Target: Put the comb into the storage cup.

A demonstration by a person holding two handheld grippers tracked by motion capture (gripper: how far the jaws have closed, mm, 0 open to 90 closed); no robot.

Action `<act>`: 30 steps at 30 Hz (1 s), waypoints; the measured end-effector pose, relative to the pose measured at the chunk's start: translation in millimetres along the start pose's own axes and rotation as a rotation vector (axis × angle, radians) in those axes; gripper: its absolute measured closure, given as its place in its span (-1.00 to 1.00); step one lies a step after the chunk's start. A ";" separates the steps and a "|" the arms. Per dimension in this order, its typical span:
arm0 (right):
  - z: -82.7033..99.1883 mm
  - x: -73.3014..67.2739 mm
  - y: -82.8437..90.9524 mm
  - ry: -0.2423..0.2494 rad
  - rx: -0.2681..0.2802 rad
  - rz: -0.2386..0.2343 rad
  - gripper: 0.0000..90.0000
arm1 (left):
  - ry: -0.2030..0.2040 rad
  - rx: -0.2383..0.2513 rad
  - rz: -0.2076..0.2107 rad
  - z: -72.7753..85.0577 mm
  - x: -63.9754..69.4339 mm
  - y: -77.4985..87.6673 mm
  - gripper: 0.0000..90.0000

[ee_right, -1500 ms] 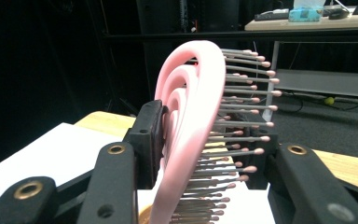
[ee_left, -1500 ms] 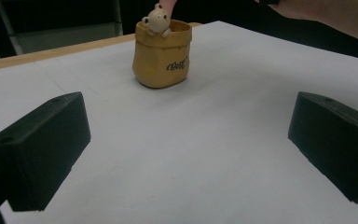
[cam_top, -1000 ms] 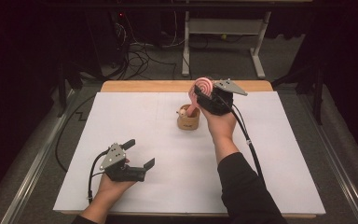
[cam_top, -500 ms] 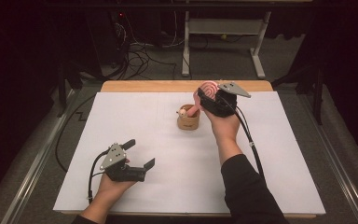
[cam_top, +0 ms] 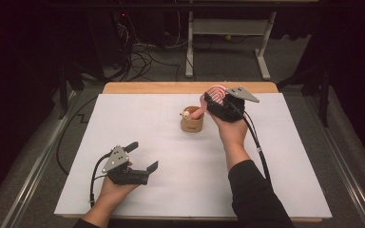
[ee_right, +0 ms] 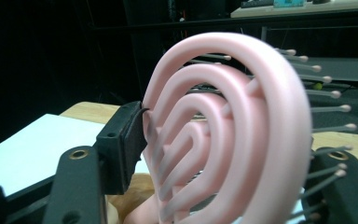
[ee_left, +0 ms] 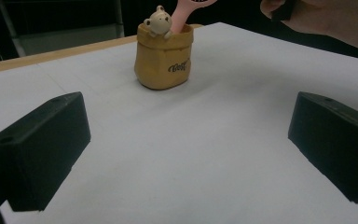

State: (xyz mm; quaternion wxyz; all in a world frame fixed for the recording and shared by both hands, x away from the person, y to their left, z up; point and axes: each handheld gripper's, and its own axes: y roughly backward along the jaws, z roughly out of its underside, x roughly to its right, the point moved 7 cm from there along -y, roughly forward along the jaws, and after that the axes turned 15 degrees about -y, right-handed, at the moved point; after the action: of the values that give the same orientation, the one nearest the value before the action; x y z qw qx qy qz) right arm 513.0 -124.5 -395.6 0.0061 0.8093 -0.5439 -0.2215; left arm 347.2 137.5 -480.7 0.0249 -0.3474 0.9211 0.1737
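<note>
A small tan pot (cam_top: 191,122) with a little bear figure on its rim stands at the middle back of the white table (cam_top: 285,190). A pink hairbrush (cam_top: 216,92) has its handle in the pot and leans up to the right. My right gripper (cam_top: 214,97) is around the brush's head (ee_right: 228,126). Its jaws have just been opening; the left pad (ee_right: 130,135) lies close to the rim, and the bristle tips point at the other jaw. My left gripper (cam_top: 143,156) rests open near the front left, facing the pot (ee_left: 164,60) with nothing between its jaws.
A wooden strip (cam_top: 171,87) edges the table's far side. Beyond it are cables on the floor (cam_top: 142,57) and a white metal frame (cam_top: 228,33). A person's right hand (ee_left: 326,18) is near the pot.
The right hand and the brush head have drifted slightly to the right above the pot. The left hand has stayed where it was.
</note>
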 end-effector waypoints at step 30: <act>3.5 15.0 12.7 -0.004 -0.002 0.016 -0.19 | -0.003 -0.004 0.009 0.6 2.0 -1.7 -1.00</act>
State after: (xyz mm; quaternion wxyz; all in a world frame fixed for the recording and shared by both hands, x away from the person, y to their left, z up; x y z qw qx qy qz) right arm 505.2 -142.1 -400.8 0.0076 0.8045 -0.5501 -0.2236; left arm 346.7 135.3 -482.1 0.0250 -0.3431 0.9222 0.1765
